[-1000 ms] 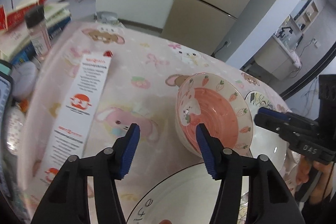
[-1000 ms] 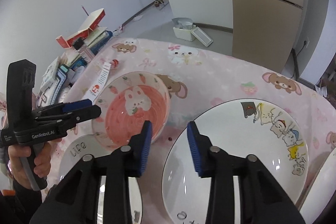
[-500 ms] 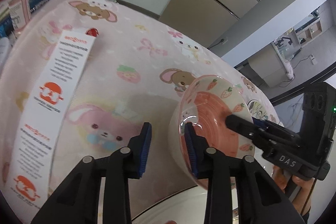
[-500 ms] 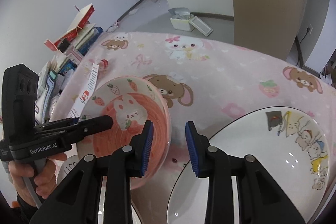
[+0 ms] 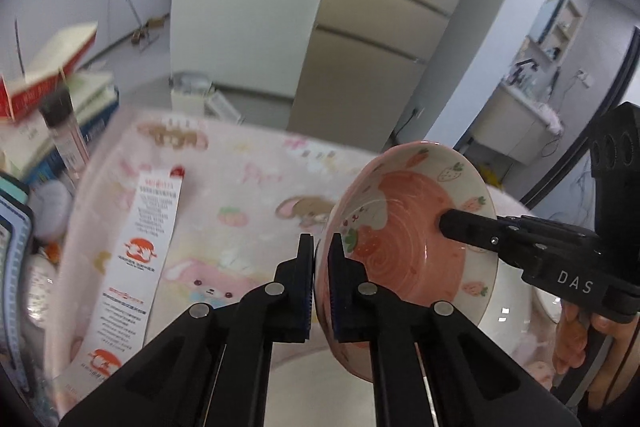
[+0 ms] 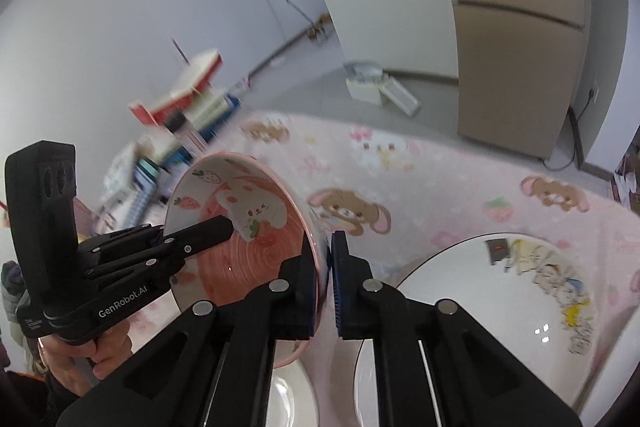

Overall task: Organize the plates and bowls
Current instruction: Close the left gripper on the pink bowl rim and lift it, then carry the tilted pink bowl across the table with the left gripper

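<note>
A pink bowl (image 5: 404, 239) with a rabbit and strawberries inside hangs tilted above the pink tablecloth (image 5: 240, 195). My left gripper (image 5: 320, 259) has its jaws closing tight on the bowl's left rim, pads pressing it. My right gripper (image 6: 325, 267) pinches the opposite rim of the same bowl (image 6: 264, 247), jaws closing down on it too. Each view shows the other gripper reaching into the bowl: the right gripper (image 5: 450, 223) from the right, the left gripper (image 6: 222, 225) from the left.
A white plate with cartoon cats (image 6: 500, 307) lies at the right, and white dishes (image 5: 312, 387) sit under the bowl. A printed paper strip (image 5: 148, 251), a bottle (image 5: 64, 131) and stacked books (image 5: 52, 87) crowd the table's left side.
Both grippers closed from open onto opposite rims of the pink bowl. The bowl then rose off the table and tilted, and both hands moved up.
</note>
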